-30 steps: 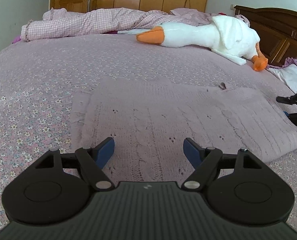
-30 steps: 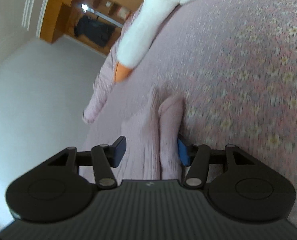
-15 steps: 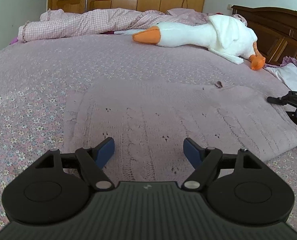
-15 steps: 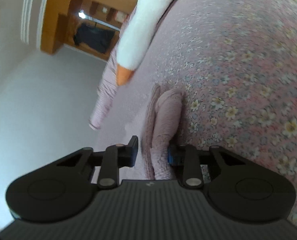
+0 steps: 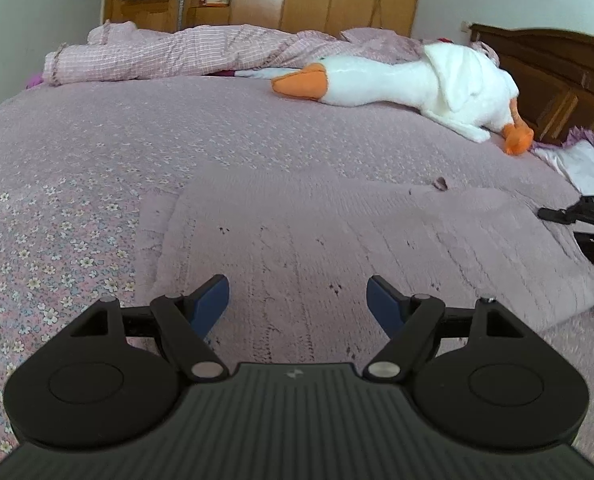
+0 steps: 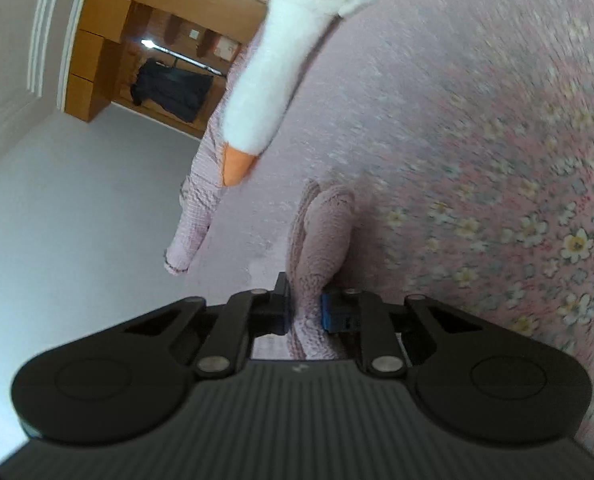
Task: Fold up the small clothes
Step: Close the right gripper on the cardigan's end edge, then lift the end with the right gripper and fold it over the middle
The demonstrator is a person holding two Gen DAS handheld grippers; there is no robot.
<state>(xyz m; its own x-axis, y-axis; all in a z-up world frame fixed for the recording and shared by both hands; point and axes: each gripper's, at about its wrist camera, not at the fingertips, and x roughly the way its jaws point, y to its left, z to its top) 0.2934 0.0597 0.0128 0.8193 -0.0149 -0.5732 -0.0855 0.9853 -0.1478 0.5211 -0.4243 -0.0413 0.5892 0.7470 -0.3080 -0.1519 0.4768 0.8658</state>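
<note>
- While the right gripper (image 6: 304,312) has its fingers (image 6: 339,314) pinched nearly together on a bunched edge of the pink knitted garment (image 6: 323,240), the left gripper (image 5: 298,300) hangs with its fingers (image 5: 211,300) spread wide and holding nothing, just above the near edge of the same knit.
- The garment (image 5: 337,248) lies spread mostly flat on the bed (image 5: 97,152), its left edge showing a narrow strip of a lower layer; the right gripper appears in the left wrist view at the garment's far right edge (image 5: 585,216).
- A small dark fleck (image 5: 441,183) sits by the garment's far edge; what it is cannot be told.
- Further off, a white plush goose (image 5: 417,80) and a rumpled checked quilt (image 5: 169,56) lie near the head of the bed, well apart from the garment.
- Risk, as I judge it: the right grip looks to hold a thick roll, so it may catch only some layers and drop the rest when lifted.
- With one side pinched and the left side free, pulling could drag the whole knit across the bedspread rather than fold it, skewing the edges.
- The loose, open stitch may snag on a fingertip.
</note>
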